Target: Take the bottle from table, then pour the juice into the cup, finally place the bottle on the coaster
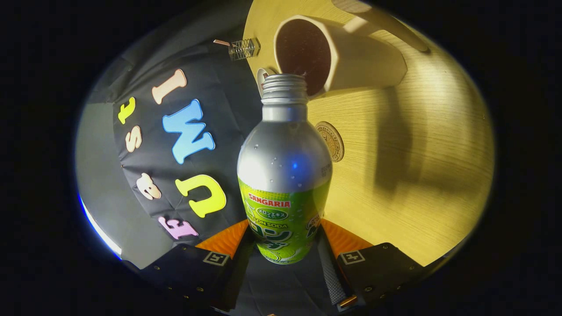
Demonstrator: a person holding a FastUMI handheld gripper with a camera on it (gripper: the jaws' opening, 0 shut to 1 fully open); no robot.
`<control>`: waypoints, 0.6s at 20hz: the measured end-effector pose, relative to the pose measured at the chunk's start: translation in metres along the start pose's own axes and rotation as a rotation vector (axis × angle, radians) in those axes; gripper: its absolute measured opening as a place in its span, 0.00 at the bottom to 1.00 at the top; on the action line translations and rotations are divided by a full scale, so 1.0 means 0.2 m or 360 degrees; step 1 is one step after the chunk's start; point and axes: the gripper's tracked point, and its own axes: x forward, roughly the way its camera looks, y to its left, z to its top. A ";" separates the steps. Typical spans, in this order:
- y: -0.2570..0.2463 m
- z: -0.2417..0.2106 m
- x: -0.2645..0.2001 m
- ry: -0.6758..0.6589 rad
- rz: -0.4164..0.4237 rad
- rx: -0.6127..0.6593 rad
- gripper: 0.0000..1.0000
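- The bottle sits clamped between the two fingers, both pressing on its labelled lower body, so the gripper is closed on it and carrying it clear of the table.
- Its cap is off, the threaded neck is bare, and the whole view is rolled over, so the bottle looks tipped toward the cup.
- The open mouth is right at the rim of the cup, just beyond the neck; whether they touch I cannot tell.
- The cup's inside looks dark; I cannot make out a stream or a juice level.
- My read: the pickup is done and we are in the pour, early or mid-way, with no sure sign of how much has gone over.
- Just beside the bottle's shoulder, on the wooden table, lies a round coaster, bare and waiting.
- Beyond the cup, at the table's far edge, stands a small clear ribbed container.
- Left to do: finish pouring, bring the bottle upright, set it on that coaster.
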 end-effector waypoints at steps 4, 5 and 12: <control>0.03 0.00 0.00 -0.0005 0.0017 0.0028 0.76; 0.04 0.00 0.01 -0.0008 0.0022 0.0035 0.76; 0.09 0.00 0.00 -0.0027 0.0054 0.0125 0.76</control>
